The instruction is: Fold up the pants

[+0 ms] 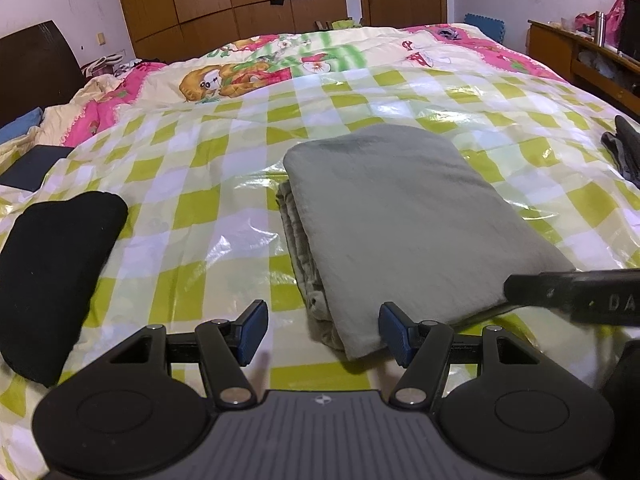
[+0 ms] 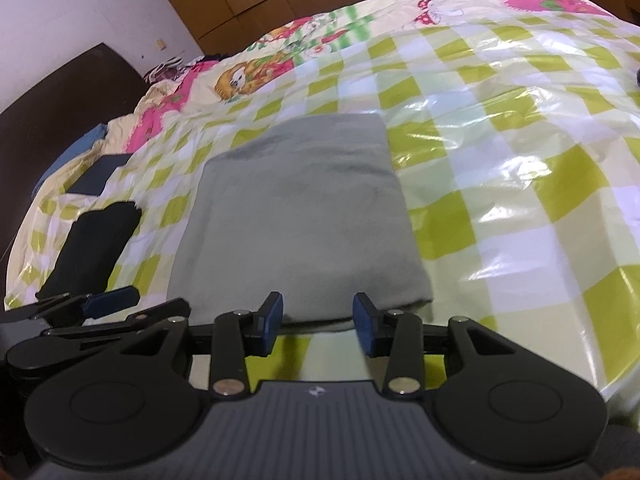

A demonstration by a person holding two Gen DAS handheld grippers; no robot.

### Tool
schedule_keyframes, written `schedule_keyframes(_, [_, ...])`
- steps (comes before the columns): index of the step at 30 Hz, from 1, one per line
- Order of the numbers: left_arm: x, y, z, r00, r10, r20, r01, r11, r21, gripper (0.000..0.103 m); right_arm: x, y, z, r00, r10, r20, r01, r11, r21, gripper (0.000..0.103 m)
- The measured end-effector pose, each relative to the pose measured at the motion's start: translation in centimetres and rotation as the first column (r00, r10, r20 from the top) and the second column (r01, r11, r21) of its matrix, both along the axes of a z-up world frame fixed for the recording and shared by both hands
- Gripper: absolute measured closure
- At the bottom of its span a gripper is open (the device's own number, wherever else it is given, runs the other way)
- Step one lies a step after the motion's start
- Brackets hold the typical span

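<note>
Your folded pants (image 2: 296, 216) lie lengthwise just ahead of the right gripper (image 2: 318, 318); both grippers' fingers gape empty.

right claw (image 2: 318, 322): open, empty | grey folded pants (image 2: 296, 216): at 12 o'clock, on checked sheet (image 2: 520, 200) | black garment (image 2: 96, 244): at 9 o'clock

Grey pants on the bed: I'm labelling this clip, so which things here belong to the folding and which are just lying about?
Part of the job:
- folded grey pants
- left gripper, open
- right gripper, open

Lying about:
- folded black garment
- dark clothing at bed edge
- dark flat item
- cartoon quilt
</note>
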State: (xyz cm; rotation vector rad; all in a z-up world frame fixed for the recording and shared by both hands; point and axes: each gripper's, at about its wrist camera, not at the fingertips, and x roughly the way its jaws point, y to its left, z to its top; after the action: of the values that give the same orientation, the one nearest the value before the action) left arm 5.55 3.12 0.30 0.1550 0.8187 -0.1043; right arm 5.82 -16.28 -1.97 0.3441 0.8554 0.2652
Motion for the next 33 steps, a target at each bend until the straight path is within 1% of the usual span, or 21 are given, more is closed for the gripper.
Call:
schedule_keyframes(3, [-0.3,-0.1,0.1,1.000,0.000,0.001,0.000,1.000,-0.007,0.027,-0.5,0.3,-0.1,1.000,0.006,0.003,-0.006,1.000,-0.006,0.063])
schedule_keyframes(10, [-0.7,-0.1,-0.1,1.000,0.008,-0.003,-0.008,1.000,-0.020,0.023,-1.6,0.0,-0.2,1.000,-0.020,0.011,0.020,1.000,-0.008,0.062])
schedule_keyframes(17, [-1.1,-0.4,-0.5,1.000,0.009,-0.012,-0.009,1.000,-0.006,0.018,-2.0,0.6,-0.3,1.000,-0.014,0.025,0.015,0.999,-0.041,0.061])
schedule_keyframes(22, [-1.3,-0.3,-0.7,1.000,0.014,-0.013,-0.014,1.000,0.000,0.014,-2.2,0.5,-0.4,0.999,-0.022,0.034,0.024,0.999,-0.047,0.061])
schedule_keyframes(27, [-1.5,-0.3,-1.0,1.000,0.015,-0.019,-0.015,1.000,-0.002,0.012,-2.2,0.6,-0.4,0.999,-0.019,0.037,0.021,0.998,-0.057,0.061])
schedule_keyframes(30, [-1.7,-0.3,-1.2,1.000,0.015,-0.020,-0.015,1.000,0.003,0.008,-2.3,0.8,-0.3,0.999,-0.010,0.044,0.013,0.998,-0.066,0.058])
schedule_keyframes(33, [-1.8,0.0,-1.4,0.999,0.020,-0.033,-0.020,1.000,-0.013,0.006,-2.4,1.0,-0.3,0.999,-0.003,0.051,0.007,0.997,-0.074,0.057])
